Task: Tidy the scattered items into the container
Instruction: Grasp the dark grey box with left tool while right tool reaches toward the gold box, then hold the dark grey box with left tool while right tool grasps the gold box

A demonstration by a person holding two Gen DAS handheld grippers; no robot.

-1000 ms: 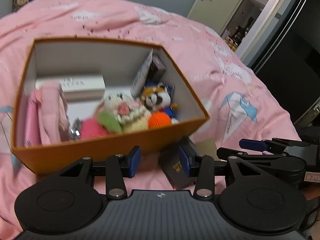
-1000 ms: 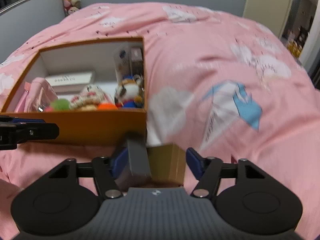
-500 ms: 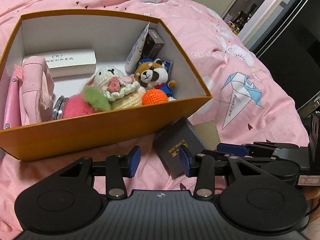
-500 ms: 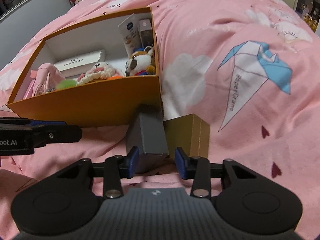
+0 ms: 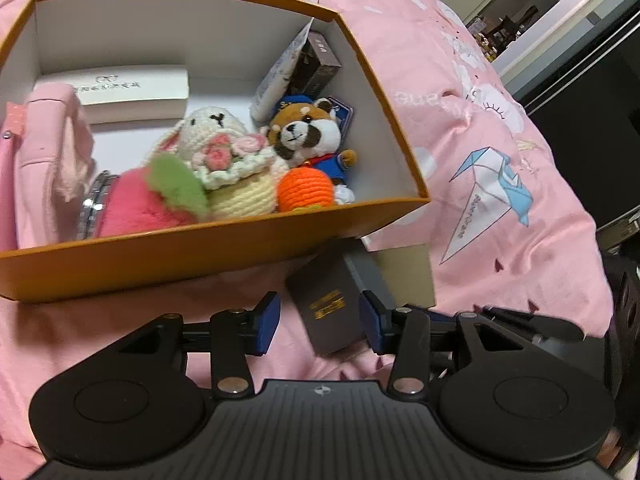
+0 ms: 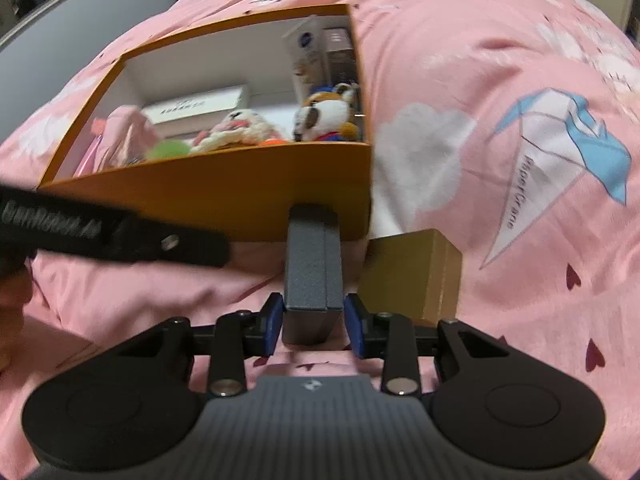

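Note:
An orange box (image 5: pixel 168 256) (image 6: pixel 224 196) with white inner walls sits on the pink bedspread and holds plush toys, a pink pouch and small cartons. A dark grey box (image 6: pixel 313 276) (image 5: pixel 332 308) lies just in front of its near right corner, beside a gold box (image 6: pixel 412 272) (image 5: pixel 404 276). My right gripper (image 6: pixel 314 320) is shut on the near end of the dark grey box. My left gripper (image 5: pixel 319 322) is open, its jaws on either side of the same dark box without touching it.
Inside the box are a white rabbit plush (image 5: pixel 216 136), a raccoon plush (image 5: pixel 312 132), an orange crochet ball (image 5: pixel 306 190) and a white carton (image 5: pixel 132 88). The bedspread (image 6: pixel 500 80) stretches right. A doorway (image 5: pixel 520 8) lies beyond the bed.
My right gripper has closed in on the dark grey box and now grips it. Both grippers have moved nearer to the orange box, the left one lower over the dark box.

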